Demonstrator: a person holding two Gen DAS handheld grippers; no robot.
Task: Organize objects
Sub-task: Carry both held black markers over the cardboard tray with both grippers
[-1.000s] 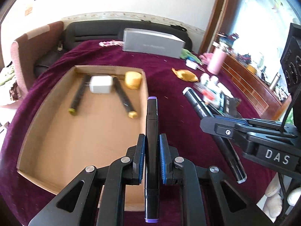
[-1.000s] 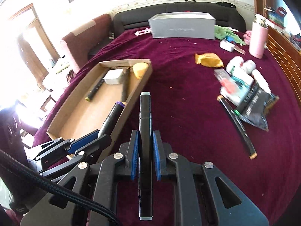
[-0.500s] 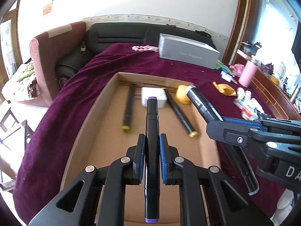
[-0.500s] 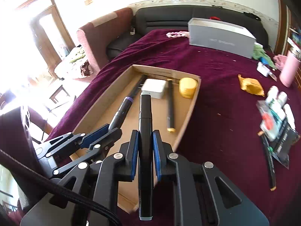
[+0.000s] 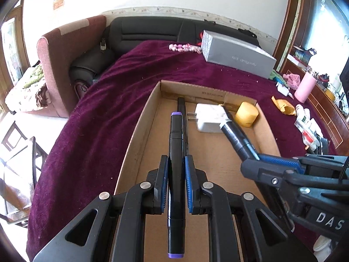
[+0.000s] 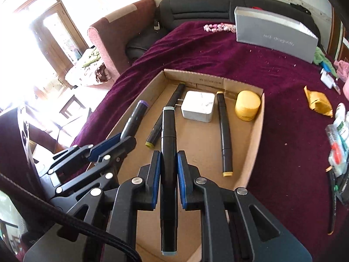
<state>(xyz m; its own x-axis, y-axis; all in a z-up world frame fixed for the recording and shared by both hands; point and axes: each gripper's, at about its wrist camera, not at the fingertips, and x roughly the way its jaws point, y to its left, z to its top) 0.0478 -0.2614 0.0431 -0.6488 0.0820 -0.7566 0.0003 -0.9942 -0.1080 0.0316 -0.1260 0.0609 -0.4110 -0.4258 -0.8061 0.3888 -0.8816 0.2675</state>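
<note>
Both your tongs grip markers lengthwise: left tongs (image 5: 176, 180) the purple-capped marker (image 5: 176, 144), right tongs (image 6: 167, 178) the grey-capped marker (image 6: 168, 144), both hanging over the cardboard tray (image 6: 254, 135), parallel to its long side.

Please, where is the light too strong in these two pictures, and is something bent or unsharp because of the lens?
Right wrist view: the doorway at left is blown out to white, hiding detail there. Left wrist view: the window at right glares, more mildly. Both views: fisheye bending curves the cardboard box walls, and the corners go dark.
</note>
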